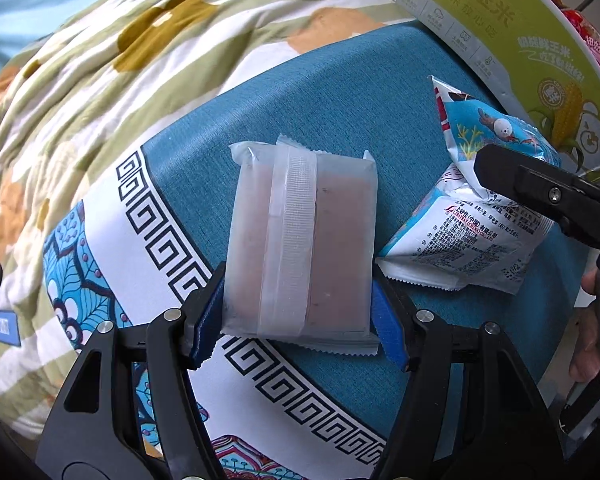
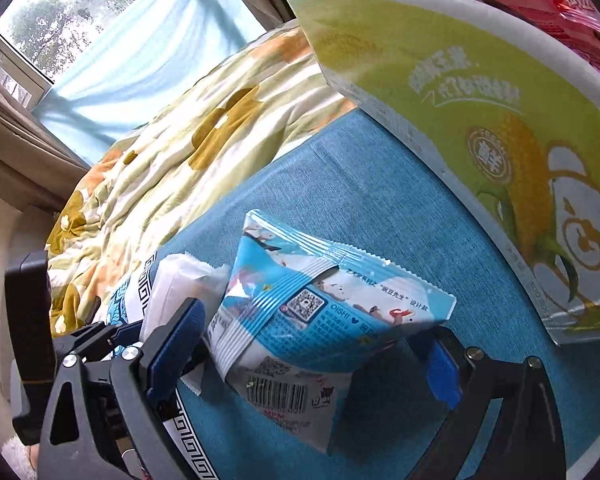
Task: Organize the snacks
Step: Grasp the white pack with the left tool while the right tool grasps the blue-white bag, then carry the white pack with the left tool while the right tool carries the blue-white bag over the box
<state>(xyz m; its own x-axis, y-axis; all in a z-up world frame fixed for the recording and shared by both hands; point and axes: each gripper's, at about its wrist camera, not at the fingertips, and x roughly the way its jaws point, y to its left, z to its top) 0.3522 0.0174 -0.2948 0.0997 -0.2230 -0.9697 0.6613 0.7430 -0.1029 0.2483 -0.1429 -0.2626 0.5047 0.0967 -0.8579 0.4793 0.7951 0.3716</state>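
Landmark = green corn box (image 1: 512,36), standing at the far right edge of the desk (image 1: 340,100), which has a teal cloth w/ a white key-pattern border.

Left gripper (image 1: 300,312): fingers (image 1: 206,316) pinching a frosted translucent snack pack (image 1: 304,240), pinkish bar inside, blue pads pressed on both long sides near its near end. Pack sits out on the teal cloth, left of the box & well apart from it, seam strip facing up. Whether it's lifted or resting on the cloth, can't tell.

Right gripper (image 2: 300,364): fingers (image 2: 172,344) closed round a blue-and-white chip bag (image 2: 324,320). Left pad is against the bag's side; right pad is partly hidden behind the bag, so contact there isn't clear. In the left wrist view the same bag (image 1: 468,208) lies just in front of the box, between it & the frosted pack, w/ one black finger of the right gripper (image 1: 540,196) over it. Bag looks crumpled, barcode end toward the right wrist camera.

Red snack bags (image 2: 560,4) show inside/behind the box top. A floral quilt on a bed (image 1: 100,80) lies beyond the desk, on the side away from the box. Part of a hand (image 1: 588,344) shows at the right edge, below the box.
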